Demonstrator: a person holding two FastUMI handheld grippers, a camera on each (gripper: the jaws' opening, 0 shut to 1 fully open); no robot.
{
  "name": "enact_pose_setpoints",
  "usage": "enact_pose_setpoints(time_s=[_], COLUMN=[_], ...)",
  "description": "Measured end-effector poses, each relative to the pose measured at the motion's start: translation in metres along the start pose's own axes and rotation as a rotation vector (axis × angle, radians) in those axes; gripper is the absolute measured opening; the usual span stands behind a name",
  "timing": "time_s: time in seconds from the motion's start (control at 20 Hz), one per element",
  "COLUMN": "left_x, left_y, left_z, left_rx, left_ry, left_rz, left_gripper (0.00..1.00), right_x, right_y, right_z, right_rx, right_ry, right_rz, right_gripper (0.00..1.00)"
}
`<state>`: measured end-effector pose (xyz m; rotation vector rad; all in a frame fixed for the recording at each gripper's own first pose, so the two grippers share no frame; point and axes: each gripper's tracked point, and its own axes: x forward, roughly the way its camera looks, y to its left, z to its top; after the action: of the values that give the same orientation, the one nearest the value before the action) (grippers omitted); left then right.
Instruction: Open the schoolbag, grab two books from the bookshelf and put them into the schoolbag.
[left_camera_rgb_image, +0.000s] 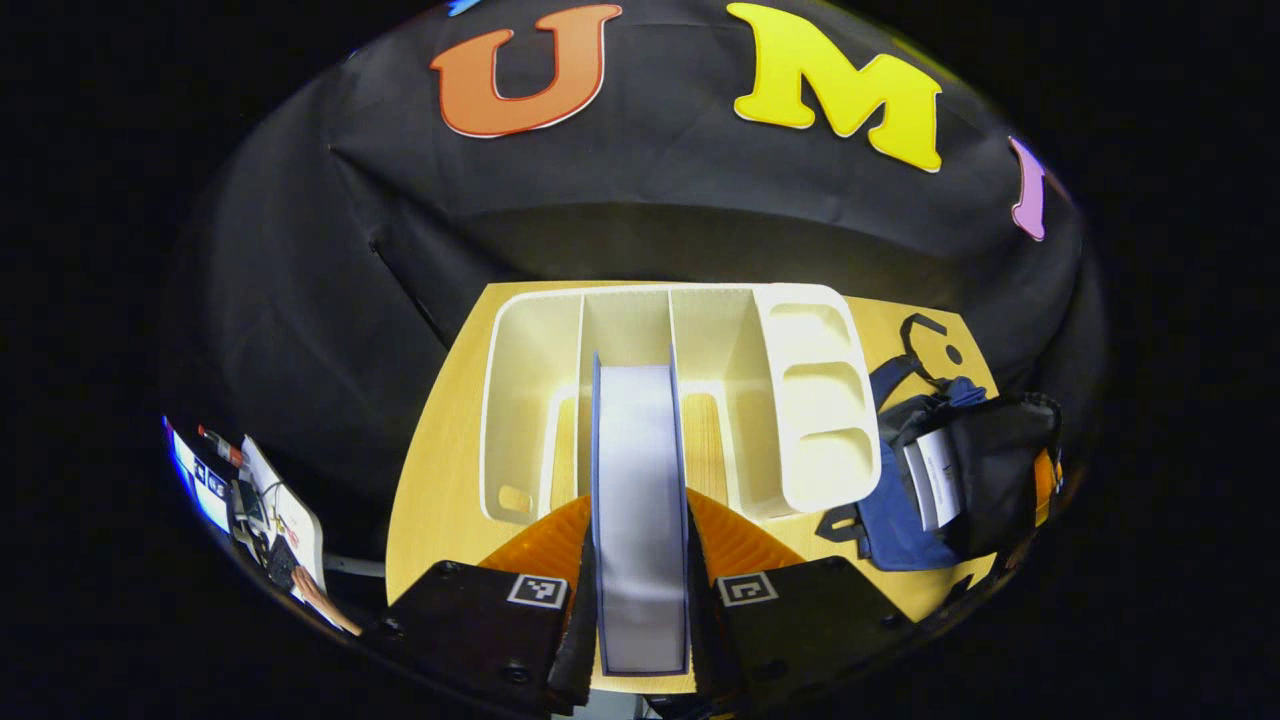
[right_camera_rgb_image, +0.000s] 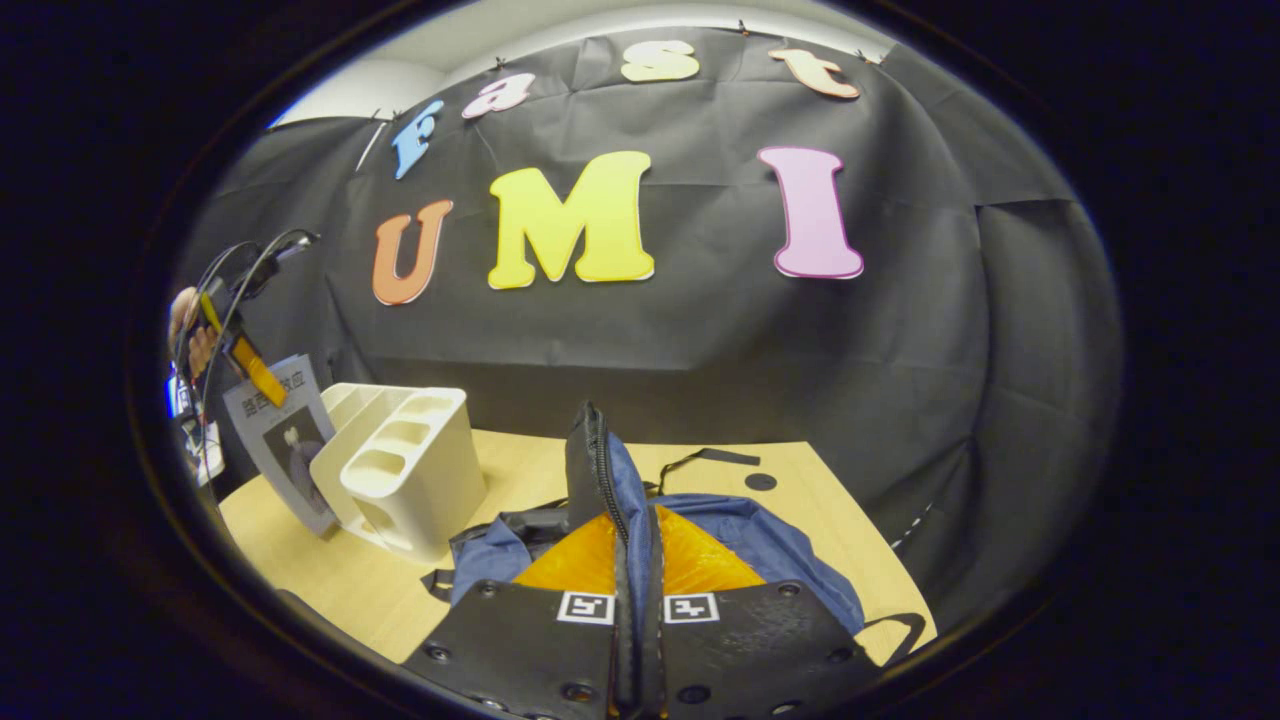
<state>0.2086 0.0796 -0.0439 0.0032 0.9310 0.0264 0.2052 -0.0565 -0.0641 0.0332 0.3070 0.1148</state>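
Note:
In the left gripper view my left gripper (left_camera_rgb_image: 640, 505) is shut on a blue-covered book (left_camera_rgb_image: 640, 450), seen edge-on with its white pages toward me, above the white bookshelf (left_camera_rgb_image: 800, 400). To the right lies the blue and black schoolbag (left_camera_rgb_image: 990, 470), open, with a white book (left_camera_rgb_image: 935, 478) standing in its mouth. In the right gripper view my right gripper (right_camera_rgb_image: 632, 520) is shut on the schoolbag's zippered edge (right_camera_rgb_image: 600, 470) and holds it up over the schoolbag (right_camera_rgb_image: 760, 545). Far left in that view, the left gripper (right_camera_rgb_image: 248, 362) holds the book (right_camera_rgb_image: 275, 440) beside the bookshelf (right_camera_rgb_image: 405, 470).
The bookshelf and bag sit on a light wooden table (left_camera_rgb_image: 440, 480). Its front edge is near me and the black cloth wall stands behind it. Papers and small devices (left_camera_rgb_image: 250, 490) lie off the table's left side. A black strap (right_camera_rgb_image: 700, 458) trails behind the bag.

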Motion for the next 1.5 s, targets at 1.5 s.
enact_pose_setpoints(time_s=[1.5], left_x=[-0.057], left_y=[-0.171], left_z=[-0.078], left_rx=[-0.447], left_ry=[-0.104], left_rz=[-0.826], left_gripper=[0.40], right_x=[-0.013], right_y=[0.011], right_z=[0.012], right_rx=[-0.016], right_ry=[0.039], right_rz=[-0.020], right_gripper=[0.04])
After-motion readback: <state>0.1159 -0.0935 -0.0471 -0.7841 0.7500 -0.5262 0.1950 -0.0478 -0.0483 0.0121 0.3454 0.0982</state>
